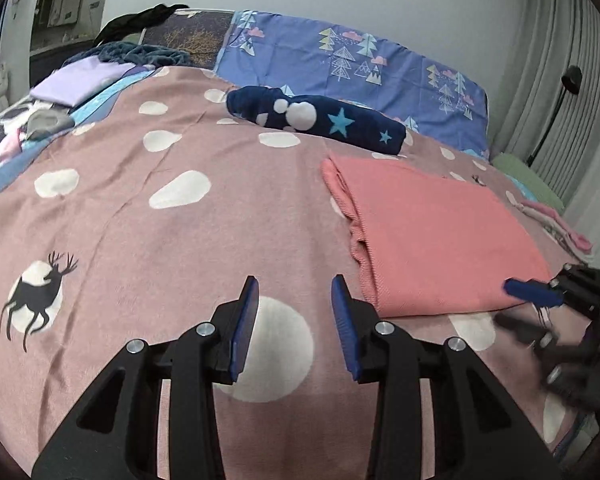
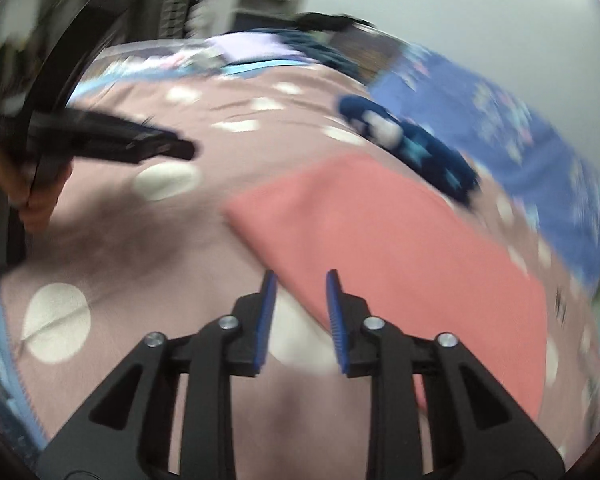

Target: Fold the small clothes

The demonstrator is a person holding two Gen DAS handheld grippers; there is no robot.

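From the left wrist view, the left gripper [image 1: 294,284] sits at the bottom centre with its blue pads apart and nothing between them; beneath the gap lies only the pink spotted blanket [image 1: 172,240] and one of its white circles. The folded salmon garment [image 1: 432,236] lies flat at centre right, just to the right of the right-hand pad and apart from it. At the right edge the right gripper [image 1: 534,292] comes in blurred, one blue pad lying over the garment's lower right corner; whether it touches I cannot tell. Above the garment, a rolled navy piece with stars [image 1: 320,120] rests on the blanket. No readable writing anywhere.

From the right wrist view, heavily smeared, the right gripper [image 2: 300,276] at bottom centre has its jaws parted and empty. The salmon garment [image 2: 400,240] stretches from centre to lower right, its near edge passing behind the fingertips. At upper left the left gripper [image 2: 168,148] hangs over the blanket [image 2: 112,248], held by a hand [image 2: 40,200]. No labels legible.
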